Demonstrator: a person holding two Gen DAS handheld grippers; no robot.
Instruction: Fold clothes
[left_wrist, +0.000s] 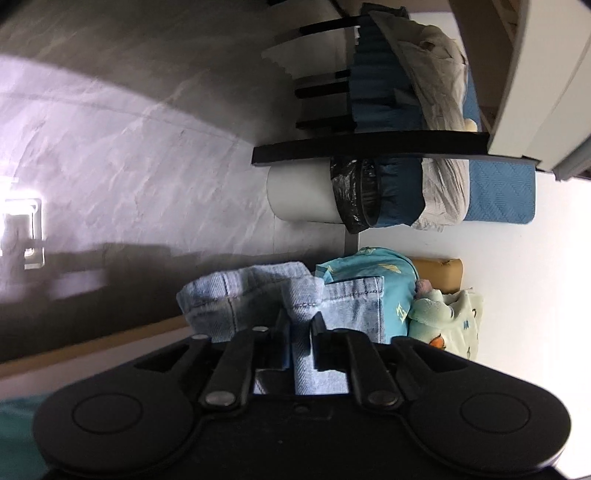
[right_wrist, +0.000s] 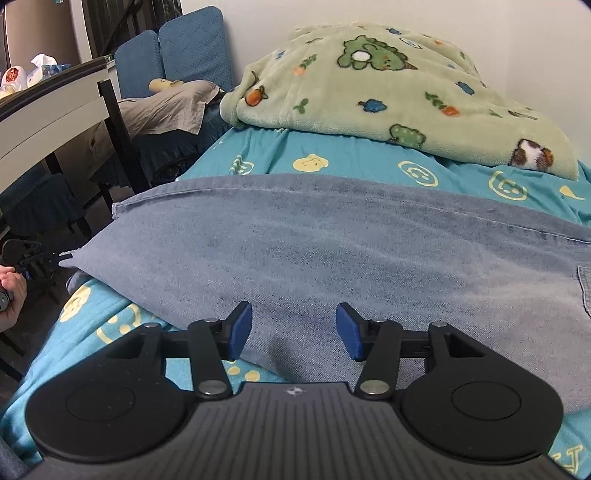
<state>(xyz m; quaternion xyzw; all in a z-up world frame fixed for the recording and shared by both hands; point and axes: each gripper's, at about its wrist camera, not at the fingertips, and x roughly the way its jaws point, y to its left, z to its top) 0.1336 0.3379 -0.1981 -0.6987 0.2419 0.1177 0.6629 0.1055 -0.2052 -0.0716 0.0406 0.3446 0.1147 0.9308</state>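
Note:
A light blue denim garment (right_wrist: 332, 251) lies spread across the bed on a turquoise sheet (right_wrist: 266, 155). My right gripper (right_wrist: 294, 330) is open, its blue pads (right_wrist: 240, 330) just above the garment's near edge, holding nothing. My left gripper (left_wrist: 300, 328) is shut on a bunched edge of the same denim garment (left_wrist: 258, 299), with the camera rolled on its side. In the right wrist view, the left gripper (right_wrist: 59, 258) grips the garment's corner off the bed's left side, next to a hand (right_wrist: 11, 295).
A green patterned fleece blanket (right_wrist: 388, 85) is piled at the bed's far end against the wall. Left of the bed stand a dark table (right_wrist: 55, 107), chairs with clothes (right_wrist: 173, 107) and blue cushions (right_wrist: 192, 44). A white bin with a black bag (left_wrist: 314, 195) stands on the floor.

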